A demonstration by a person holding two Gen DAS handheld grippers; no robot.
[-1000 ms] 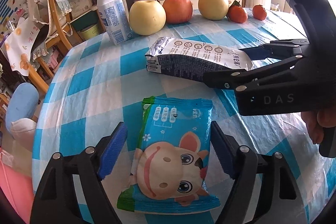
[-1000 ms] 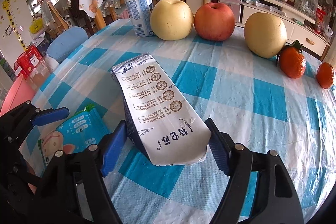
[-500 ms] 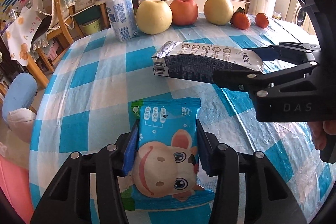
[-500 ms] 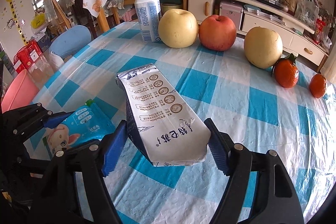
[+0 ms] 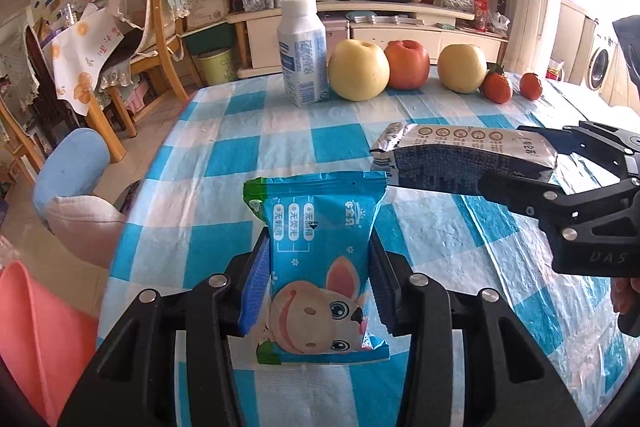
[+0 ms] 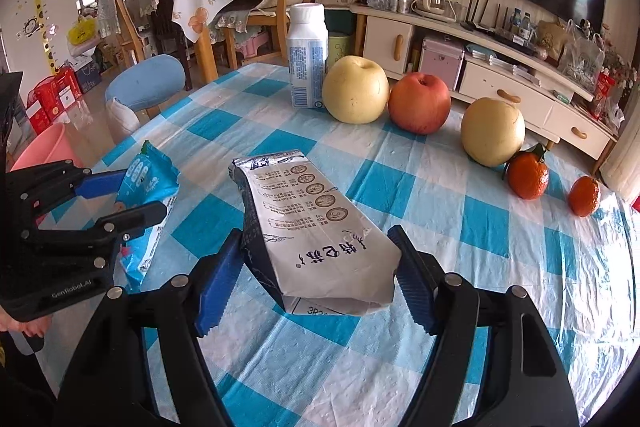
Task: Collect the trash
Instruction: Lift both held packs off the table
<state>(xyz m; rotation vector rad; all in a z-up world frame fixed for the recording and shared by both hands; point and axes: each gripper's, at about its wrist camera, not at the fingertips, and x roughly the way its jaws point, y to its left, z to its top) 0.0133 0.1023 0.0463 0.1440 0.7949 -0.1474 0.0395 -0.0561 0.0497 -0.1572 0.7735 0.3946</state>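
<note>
Left wrist view: blue snack wrapper [image 5: 320, 259], printed with a cartoon animal, clamped between the blue pads of the left tool [image 5: 318, 291] and raised off the counter [image 5: 224, 131]; its upper edge stands free above the fingers. Right wrist view confirms the same wrapper [image 6: 148, 199] clear of the cloth, tilted, in the left tool [image 6: 120, 203].

Silver milk pouch [image 6: 312, 231], flattened, printed text on top, one end toward the fruit row. It sits between the two blue pads of the right tool [image 6: 316, 287]; the left pad touches its dark side, the right pad stands just beside its corner with a slight gap, so whether the grip is closed on it cannot be told. Left wrist view shows the pouch [image 5: 460, 155] level, near end held in the right tool [image 5: 552, 167]; contact with the counter cannot be told.

Counter covering: blue-and-white check cloth.

Far edge, left to right: white bottle [image 6: 308, 55] upright; yellow pear [image 6: 355, 89] touching it; red apple [image 6: 419, 103] just beside; second yellow pear [image 6: 493, 131]; two small oranges [image 6: 528, 175], [image 6: 585, 191].

Beyond the counter: pink bin [image 5: 36, 339] at lower left, blue stool [image 6: 146, 83], wooden chairs [image 5: 160, 39] draped with cloths, low cabinet [image 6: 480, 75] under a television.
</note>
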